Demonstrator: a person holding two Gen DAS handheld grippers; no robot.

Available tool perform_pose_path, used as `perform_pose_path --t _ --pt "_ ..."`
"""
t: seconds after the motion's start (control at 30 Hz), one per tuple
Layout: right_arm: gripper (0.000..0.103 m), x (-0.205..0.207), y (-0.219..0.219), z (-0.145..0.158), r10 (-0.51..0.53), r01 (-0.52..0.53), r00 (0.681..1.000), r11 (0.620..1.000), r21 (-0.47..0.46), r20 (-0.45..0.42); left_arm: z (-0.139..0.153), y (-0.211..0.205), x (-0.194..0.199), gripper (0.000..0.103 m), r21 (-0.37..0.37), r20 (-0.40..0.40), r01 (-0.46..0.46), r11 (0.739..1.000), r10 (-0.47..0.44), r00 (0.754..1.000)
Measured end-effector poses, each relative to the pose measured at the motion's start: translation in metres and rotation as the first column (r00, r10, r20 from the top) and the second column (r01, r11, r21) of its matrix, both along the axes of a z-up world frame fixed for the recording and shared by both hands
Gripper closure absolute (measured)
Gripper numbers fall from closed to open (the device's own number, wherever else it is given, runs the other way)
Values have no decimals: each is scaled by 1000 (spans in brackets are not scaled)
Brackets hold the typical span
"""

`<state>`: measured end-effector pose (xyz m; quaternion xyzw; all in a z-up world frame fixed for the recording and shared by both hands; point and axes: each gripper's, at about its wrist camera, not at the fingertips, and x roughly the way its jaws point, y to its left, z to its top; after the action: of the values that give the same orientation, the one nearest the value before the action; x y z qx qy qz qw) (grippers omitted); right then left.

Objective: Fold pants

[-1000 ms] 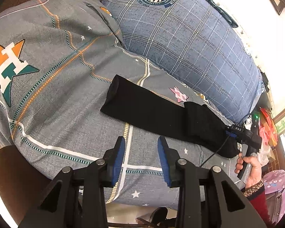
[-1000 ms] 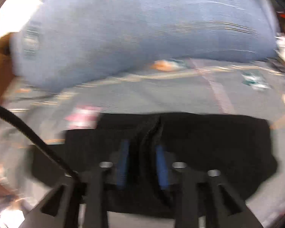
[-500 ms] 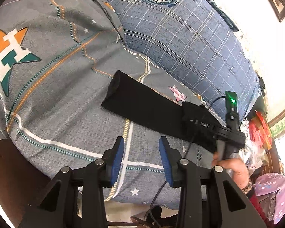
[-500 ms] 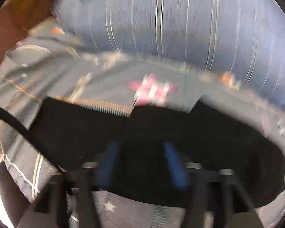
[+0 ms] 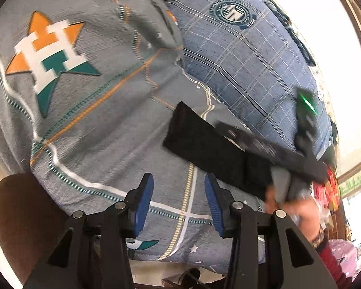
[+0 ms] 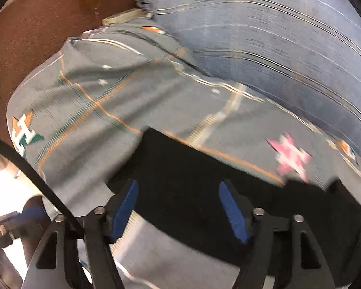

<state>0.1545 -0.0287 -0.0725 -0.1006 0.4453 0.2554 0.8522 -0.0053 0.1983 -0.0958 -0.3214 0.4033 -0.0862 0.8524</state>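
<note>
**Fold pants: grippers free above the folded strip**

The black pants [image 5: 204, 142] lie as a long narrow strip on the grey bedsheet [image 5: 96, 120], just beside the blue plaid pillow [image 5: 248, 67]. The left gripper [image 5: 178, 204] hangs spread and empty, short of the strip. The right gripper [image 6: 178, 207] hovers over the strip, jaws spread, pinching nothing. Judged step: between folds. The next move likely calls for gripping one end and carrying it over the other. Motion blur obscures the right-hand end of the strip, which the right gripper's body covers in the left view; layer count cannot be told.
</note>
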Motion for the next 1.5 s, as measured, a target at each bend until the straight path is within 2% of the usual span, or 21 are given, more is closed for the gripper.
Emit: perform_pose_path --t 0.1,0.2,0.23,0.27,0.37,0.6,0.7,0.77,0.87,0.93,1.0,1.1,1.13,1.17,1.23,1.3,1.37,1.4,1.47,1.5 --pt "27 36 41 -23 -47 45 995 999 -18 -93 -1 8 -5 61 2 1 -18 1000 18 1000" --pt "38 47 67 -40 -75 68 989 996 -50 -129 -3 18 -8 61 -1 -4 -33 999 33 999" --pt "59 47 76 -47 -83 72 989 993 -97 -124 -4 20 -8 61 -3 -6 -37 999 37 999" --pt "92 46 80 -53 -99 81 987 987 -142 -127 -5 23 -8 61 -7 -8 -42 999 42 999" --pt "98 35 74 -45 -109 99 989 990 -98 -100 -6 28 -9 60 -14 -6 -50 999 50 999" --pt "99 4 12 20 -148 149 989 987 64 -11 11 11 -12 60 6 30 -9 1000 9 1000" --pt "99 -2 -43 49 -219 213 976 965 155 20 20 -2 -11 59 29 46 20 999 -21 999" --pt "100 -11 -92 66 -291 277 956 940 200 42 25 -12 -10 59 41 53 42 998 -44 998" --pt "100 -17 -170 77 -416 392 907 893 219 71 31 -27 -6 59 59 59 74 996 -77 995" --pt "100 -18 -228 70 -514 492 856 845 210 64 34 -41 -1 59 72 62 99 993 -103 993" --pt "99 -20 -283 57 -610 593 791 782 192 43 36 -52 2 59 86 61 119 989 -125 990" --pt "96 -20 -336 33 -712 705 702 700 113 31 38 -70 8 59 104 50 156 982 -162 985" --pt "94 -22 -345 28 -729 724 684 683 96 24 38 -76 10 59 112 46 167 980 -173 984" --pt "78 -27 -355 26 -751 746 660 659 97 22 39 -83 13 59 121 41 180 976 -186 982" --pt "63 -39 -363 31 -769 758 638 636 144 40 43 -97 18 58 149 39 203 968 -211 977" --pt "63 -48 -360 38 -740 717 673 659 226 24 47 -114 26 58 175 36 233 957 -243 969" --pt "63 -46 -341 36 -638 611 770 720 330 -33 51 -131 34 58 186 36 267 946 -278 960" --pt "63 -43 -336 33 -596 571 801 734 367 -56 52 -138 36 58 194 35 278 941 -290 956" --pt "63 -33 -320 18 -451 452 883 740 498 -132 55 -155 38 58 211 37 308 928 -323 946" --pt "63 -30 -317 11 -426 436 893 741 511 -145 56 -163 38 58 223 38 324 920 -340 940"
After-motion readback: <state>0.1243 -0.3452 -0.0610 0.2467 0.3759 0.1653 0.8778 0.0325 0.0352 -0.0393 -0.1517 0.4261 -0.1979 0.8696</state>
